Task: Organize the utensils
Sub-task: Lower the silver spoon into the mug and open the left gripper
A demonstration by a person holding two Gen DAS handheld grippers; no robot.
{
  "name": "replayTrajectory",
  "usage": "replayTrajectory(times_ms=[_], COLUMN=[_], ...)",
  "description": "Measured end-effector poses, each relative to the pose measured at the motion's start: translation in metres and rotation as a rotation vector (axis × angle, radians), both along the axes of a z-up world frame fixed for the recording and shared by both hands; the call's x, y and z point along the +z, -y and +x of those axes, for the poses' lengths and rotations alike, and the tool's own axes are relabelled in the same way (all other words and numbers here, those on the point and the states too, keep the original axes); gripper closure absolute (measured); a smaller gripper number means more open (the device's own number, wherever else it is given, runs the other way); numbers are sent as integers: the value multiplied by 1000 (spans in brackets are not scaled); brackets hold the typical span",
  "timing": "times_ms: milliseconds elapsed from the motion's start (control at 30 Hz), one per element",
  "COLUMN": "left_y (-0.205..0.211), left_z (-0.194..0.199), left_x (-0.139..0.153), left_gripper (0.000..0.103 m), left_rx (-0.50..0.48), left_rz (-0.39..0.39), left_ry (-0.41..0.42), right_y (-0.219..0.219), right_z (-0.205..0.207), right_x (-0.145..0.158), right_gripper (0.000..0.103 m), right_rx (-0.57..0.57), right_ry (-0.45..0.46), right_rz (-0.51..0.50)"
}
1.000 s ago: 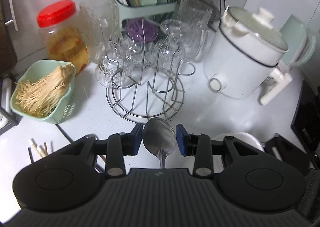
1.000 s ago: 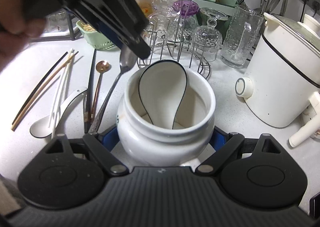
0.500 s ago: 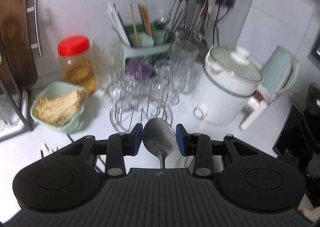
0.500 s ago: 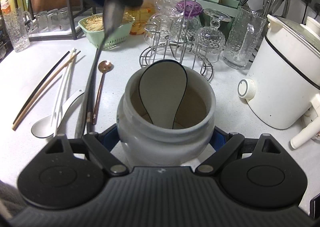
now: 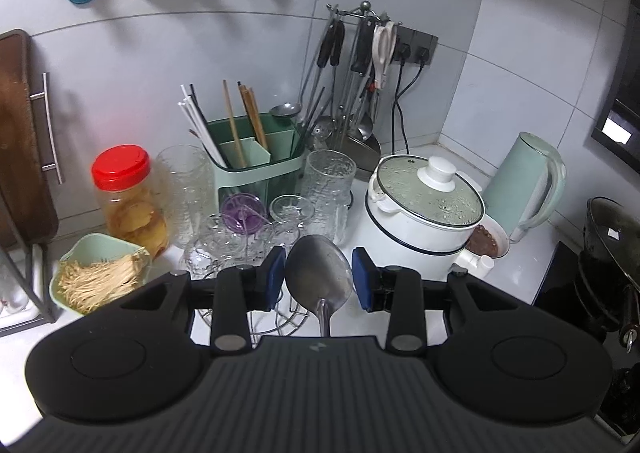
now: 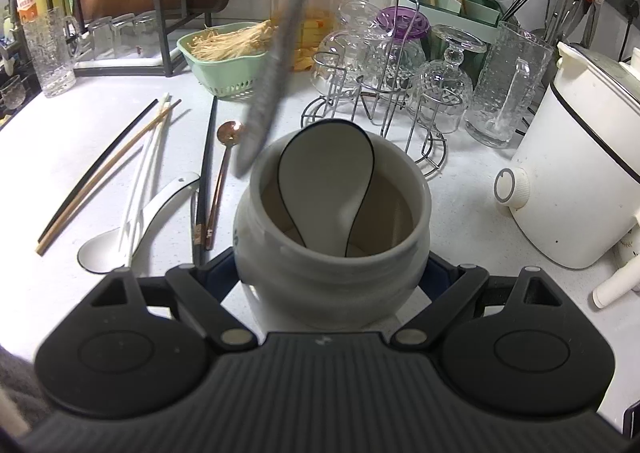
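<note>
My left gripper (image 5: 319,279) is shut on the bowl of a metal spoon (image 5: 319,269), raised above the counter and facing the green utensil holder (image 5: 256,157). In the right wrist view the metal spoon's handle (image 6: 276,65) hangs down blurred, its end just left of the jar's rim. My right gripper (image 6: 332,285) is shut on a white ceramic jar (image 6: 320,277) standing on the counter. A white ceramic spoon with a black rim (image 6: 326,181) stands in the jar. Loose chopsticks (image 6: 104,173), a copper spoon (image 6: 224,173) and another white spoon (image 6: 120,241) lie to the left.
A wire rack of upturned glasses (image 6: 400,93), a red-lidded jar (image 5: 124,197) and a green basket of dried strands (image 5: 96,277) stand behind. A white electric pot (image 5: 424,213) and a kettle (image 5: 528,181) fill the right. Hanging tools (image 5: 352,73) occupy the corner.
My left gripper has risen with the metal spoon and left the right wrist view; only the spoon's handle still hangs there. The right gripper and jar have stayed put.
</note>
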State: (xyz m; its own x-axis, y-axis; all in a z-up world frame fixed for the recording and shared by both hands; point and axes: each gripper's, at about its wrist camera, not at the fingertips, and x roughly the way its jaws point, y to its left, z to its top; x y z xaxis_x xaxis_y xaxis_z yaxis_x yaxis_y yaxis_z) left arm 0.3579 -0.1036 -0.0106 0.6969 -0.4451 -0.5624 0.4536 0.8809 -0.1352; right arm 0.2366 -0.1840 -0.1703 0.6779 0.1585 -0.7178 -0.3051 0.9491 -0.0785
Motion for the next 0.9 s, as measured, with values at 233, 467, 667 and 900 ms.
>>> replayTrajectory(times_ms=[233,467,667,900], left_y=[11,10,8,14], left_z=[-3,-11,-9,-4], left_x=[-21,-31,-42,-56], left_gripper=[62,62,62,62], left_rx=[-34,-103,-166,-209], left_rz=[19,59,88,127], left_ry=[-35,-151,-296,-388], right_y=[-1,-1,-1,-2], right_z=[0,0,-1,-4], right_x=[0,0,0,0], right_gripper=[10,10,10,10], right_rx=[0,1,6,15], right_ry=[0,0,0,0], right_rz=[0,0,0,0])
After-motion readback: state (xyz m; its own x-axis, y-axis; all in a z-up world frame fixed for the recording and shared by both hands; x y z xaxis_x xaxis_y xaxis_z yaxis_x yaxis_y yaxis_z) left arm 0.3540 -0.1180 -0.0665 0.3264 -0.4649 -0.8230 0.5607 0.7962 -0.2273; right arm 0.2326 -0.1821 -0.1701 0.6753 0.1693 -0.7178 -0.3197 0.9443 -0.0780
